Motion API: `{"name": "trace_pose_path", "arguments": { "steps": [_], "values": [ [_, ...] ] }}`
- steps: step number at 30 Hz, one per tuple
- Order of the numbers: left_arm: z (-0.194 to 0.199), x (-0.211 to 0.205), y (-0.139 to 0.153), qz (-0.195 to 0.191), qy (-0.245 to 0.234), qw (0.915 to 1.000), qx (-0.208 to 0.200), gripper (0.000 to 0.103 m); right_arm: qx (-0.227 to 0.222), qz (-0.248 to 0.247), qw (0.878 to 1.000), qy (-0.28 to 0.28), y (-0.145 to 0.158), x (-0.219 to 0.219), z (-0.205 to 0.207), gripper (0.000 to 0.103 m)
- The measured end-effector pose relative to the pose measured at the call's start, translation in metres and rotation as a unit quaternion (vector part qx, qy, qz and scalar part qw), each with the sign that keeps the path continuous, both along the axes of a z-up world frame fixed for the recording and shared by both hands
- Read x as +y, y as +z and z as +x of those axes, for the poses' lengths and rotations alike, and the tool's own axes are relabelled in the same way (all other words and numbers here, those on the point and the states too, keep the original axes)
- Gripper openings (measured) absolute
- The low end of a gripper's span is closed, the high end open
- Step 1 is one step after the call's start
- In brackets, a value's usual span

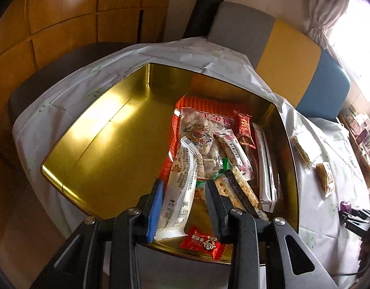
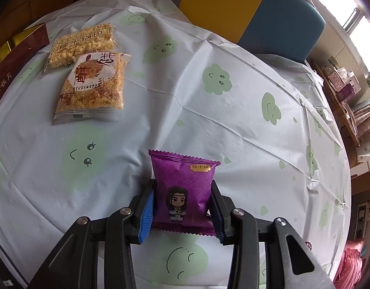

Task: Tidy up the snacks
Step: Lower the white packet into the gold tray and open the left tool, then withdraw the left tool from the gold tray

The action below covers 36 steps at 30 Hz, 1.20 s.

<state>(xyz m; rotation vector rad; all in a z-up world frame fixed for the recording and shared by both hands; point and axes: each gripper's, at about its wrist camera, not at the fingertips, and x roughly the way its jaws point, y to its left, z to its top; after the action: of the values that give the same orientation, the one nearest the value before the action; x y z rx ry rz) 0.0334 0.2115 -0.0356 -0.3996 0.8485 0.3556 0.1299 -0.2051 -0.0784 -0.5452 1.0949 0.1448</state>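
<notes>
A gold tin (image 1: 96, 139) sits on the tablecloth and holds several snack packets at its right side. My left gripper (image 1: 183, 187) hangs over the tin's near edge with jaws apart around a long white packet (image 1: 179, 192); I cannot tell if they press it. A small red candy (image 1: 203, 242) lies below it. My right gripper (image 2: 182, 192) is shut on a purple packet (image 2: 182, 187) with a cartoon figure, held above the tablecloth. Two clear packets of yellow rice crackers (image 2: 91, 86) lie at the far left of the right wrist view.
The table has a white cloth with green clouds (image 2: 233, 120). Two more cracker packets (image 1: 325, 175) lie right of the tin. A dark red box lid (image 2: 14, 65) sits at the left edge. Chairs in grey, yellow and blue (image 1: 293, 65) stand behind.
</notes>
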Motion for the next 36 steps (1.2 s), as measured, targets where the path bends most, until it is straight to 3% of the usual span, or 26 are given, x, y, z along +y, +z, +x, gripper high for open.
{"name": "trace_pose_path", "arguments": {
  "steps": [12, 36],
  "values": [
    [-0.008, -0.019, 0.025, 0.047, -0.011, 0.9986, -0.023, 0.036, -0.002, -0.001, 1.000, -0.001, -0.001, 0.000, 0.000, 0.041],
    [-0.017, -0.065, 0.051, 0.076, -0.083, 0.9918, -0.061, 0.036, -0.010, -0.013, 1.000, 0.005, 0.000, 0.004, -0.004, 0.041]
  ]
}}
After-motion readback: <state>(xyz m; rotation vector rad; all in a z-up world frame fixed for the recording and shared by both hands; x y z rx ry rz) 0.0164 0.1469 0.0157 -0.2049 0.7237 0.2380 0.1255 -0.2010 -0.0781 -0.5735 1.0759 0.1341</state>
